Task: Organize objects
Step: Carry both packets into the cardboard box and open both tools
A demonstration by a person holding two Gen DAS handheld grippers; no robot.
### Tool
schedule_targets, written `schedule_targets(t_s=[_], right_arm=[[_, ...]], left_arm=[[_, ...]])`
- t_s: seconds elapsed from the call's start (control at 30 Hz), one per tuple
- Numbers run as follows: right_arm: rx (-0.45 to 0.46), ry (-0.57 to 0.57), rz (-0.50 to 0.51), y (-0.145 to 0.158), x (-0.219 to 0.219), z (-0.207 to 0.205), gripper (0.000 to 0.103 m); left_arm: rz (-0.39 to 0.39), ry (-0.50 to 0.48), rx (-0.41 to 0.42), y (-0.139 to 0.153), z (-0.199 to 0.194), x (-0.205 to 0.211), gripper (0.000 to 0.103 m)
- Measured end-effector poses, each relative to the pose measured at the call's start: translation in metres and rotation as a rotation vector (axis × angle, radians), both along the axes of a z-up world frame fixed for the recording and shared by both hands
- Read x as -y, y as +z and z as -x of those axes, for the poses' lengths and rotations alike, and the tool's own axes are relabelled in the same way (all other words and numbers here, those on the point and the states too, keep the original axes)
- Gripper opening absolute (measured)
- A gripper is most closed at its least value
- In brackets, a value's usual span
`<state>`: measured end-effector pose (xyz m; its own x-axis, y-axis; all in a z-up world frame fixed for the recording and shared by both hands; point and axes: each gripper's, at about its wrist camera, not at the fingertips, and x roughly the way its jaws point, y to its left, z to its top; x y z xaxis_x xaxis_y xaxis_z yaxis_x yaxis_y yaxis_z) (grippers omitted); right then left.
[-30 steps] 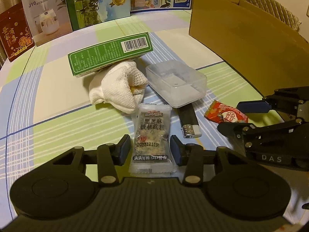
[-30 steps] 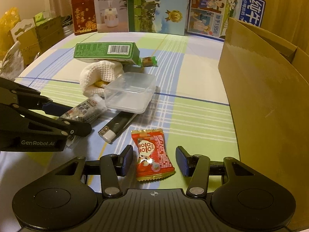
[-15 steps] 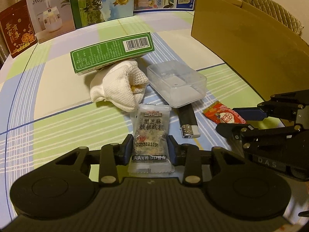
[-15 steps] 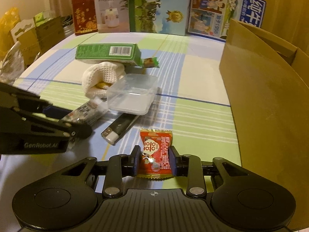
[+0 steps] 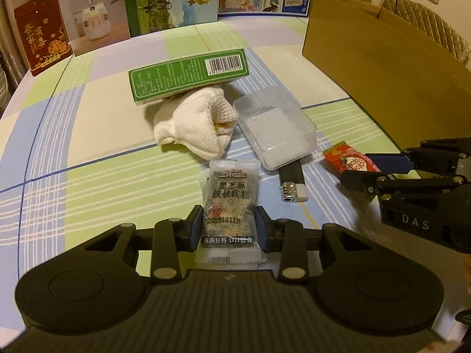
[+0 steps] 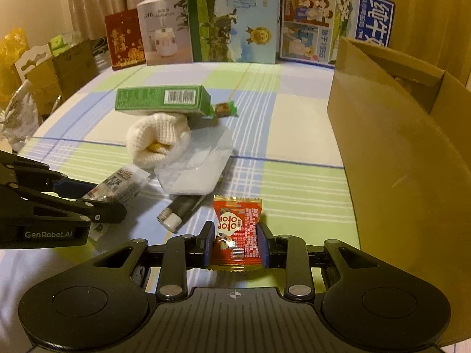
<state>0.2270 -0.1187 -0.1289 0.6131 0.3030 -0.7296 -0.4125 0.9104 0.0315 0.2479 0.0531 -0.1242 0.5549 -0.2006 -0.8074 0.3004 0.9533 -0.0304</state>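
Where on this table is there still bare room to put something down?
Bare cloth lies between the green box and the upright boxes at the back, and in a strip between the clear plastic container and the cardboard box. It is crowded around the white cloth, lighter and the two gripped snack packets.

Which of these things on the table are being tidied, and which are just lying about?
Part of the job:
- clear snack packet, pinched in the left claw
- red candy packet, pinched in the right claw
- cardboard box, probably the destination

Lying about for now:
- lighter
- clear plastic box
- white cloth
- green carton
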Motion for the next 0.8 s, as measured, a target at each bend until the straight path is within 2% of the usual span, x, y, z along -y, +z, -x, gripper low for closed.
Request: schedule_targets(t_s=[0.37,0.57,0.8], right_arm=[[0.025,-0.009,-0.028,0.029,0.016,0.028,0.027],[0.084,-0.02,-0.06,0.07,0.036,0.052,0.027],[0.163,-0.081,-0.097,0.122,0.078,0.076,0.027]], left_arm=[[-0.005,0.006,0.049,0.032,0.024,0.01,0.031],[0.019,0.037,0.073,0.054,0.054,0.029,0.031],[0.066,0.039,0.126,0.1,0.084,0.067,0.031]])
